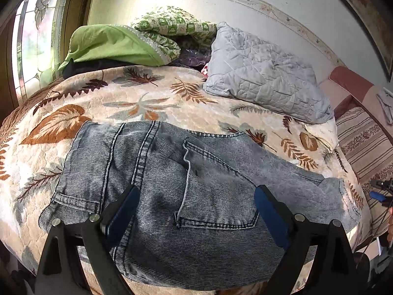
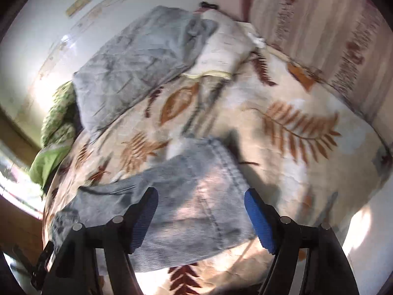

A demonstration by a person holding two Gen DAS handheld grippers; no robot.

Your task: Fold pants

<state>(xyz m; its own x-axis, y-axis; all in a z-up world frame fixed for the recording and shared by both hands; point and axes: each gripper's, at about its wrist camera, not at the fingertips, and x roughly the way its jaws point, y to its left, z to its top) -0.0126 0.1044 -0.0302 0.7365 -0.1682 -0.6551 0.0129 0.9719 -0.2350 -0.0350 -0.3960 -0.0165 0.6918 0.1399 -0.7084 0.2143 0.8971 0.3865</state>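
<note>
Faded grey-blue denim pants (image 1: 196, 184): folded, lying on the cream leaf-patterned blanket (image 1: 152, 93) near the bed's front edge. Left gripper (image 1: 196, 211): blue-padded jaws spread wide above the denim, holding nothing. Right gripper (image 2: 200, 211): jaws apart over the pants' end, empty. Grey quilted pillow (image 1: 265, 73): behind, well apart.

A home bedroom. I look down on a bed under a cream plush blanket printed with brown leaves (image 1: 147, 103). Far side: grey quilted pillow (image 1: 265, 73), crumpled green patterned quilt (image 1: 152, 36), white wall with a floral border strip (image 1: 245, 0). Leaded patterned-glass window (image 1: 36, 36) at left.
</note>
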